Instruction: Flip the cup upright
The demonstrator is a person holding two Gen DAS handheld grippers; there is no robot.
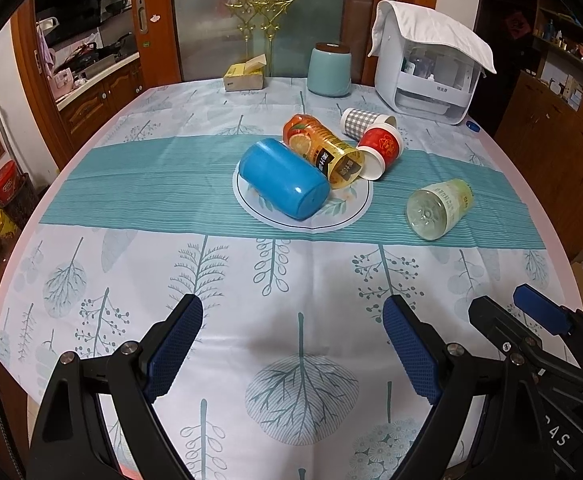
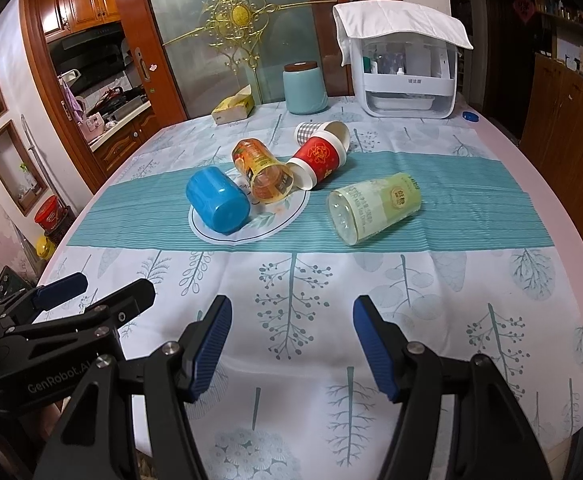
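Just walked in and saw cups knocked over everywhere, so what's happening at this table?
A person holds a gripper in each hand, and both the left tool and the right tool hover open and empty over the near tablecloth. Nothing is grasped yet. Five cups lie on their sides: a blue cup, an orange printed cup, a red cup, a checked cup and a pale green cup.

Five cups (image 2: 218,205) lying sideways, right gripper (image 2: 289,338) jaws apart

Far edge of my table: tissue box (image 1: 244,76), teal jar (image 1: 329,71), white appliance (image 1: 431,76).
On the appliance: towel (image 1: 431,28).
Beneath: tablecloth (image 1: 211,280).
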